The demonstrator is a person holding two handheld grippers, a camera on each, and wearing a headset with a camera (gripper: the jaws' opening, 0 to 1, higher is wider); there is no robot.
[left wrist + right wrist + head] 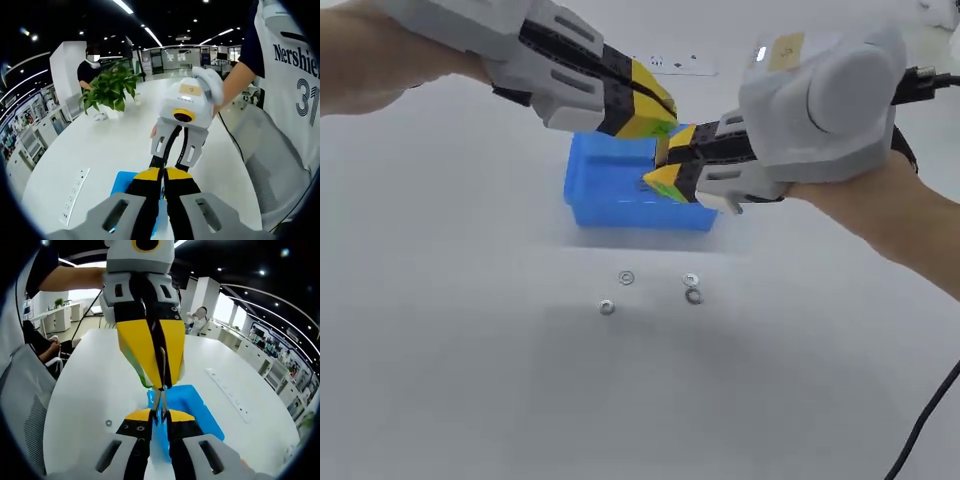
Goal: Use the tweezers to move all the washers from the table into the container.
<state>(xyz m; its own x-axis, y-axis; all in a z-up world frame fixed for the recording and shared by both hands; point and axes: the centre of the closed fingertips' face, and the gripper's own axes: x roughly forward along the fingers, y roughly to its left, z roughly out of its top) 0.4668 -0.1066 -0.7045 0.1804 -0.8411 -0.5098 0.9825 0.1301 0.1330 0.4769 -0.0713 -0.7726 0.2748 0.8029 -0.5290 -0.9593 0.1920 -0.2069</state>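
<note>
Several small metal washers [626, 278] lie loose on the white table [470, 350], just in front of a blue container [610, 195]. Above the container my two grippers meet tip to tip. My left gripper [665, 115] comes in from the upper left, my right gripper [660, 172] from the right. In the right gripper view the thin metal tweezers [162, 395] run from the left gripper's [161, 385] shut yellow jaws down into my right gripper's [160, 416] shut jaws. One washer [108, 423] lies left of the container [200, 410]. My left gripper [163, 174] is shut over the container [120, 182].
A white power strip [670, 65] lies on the table behind the container. A potted plant [110, 87] stands at the table's far end, with a person [90, 65] behind it. A cable [920, 420] hangs at the lower right. An office chair [25, 390] stands beside the table.
</note>
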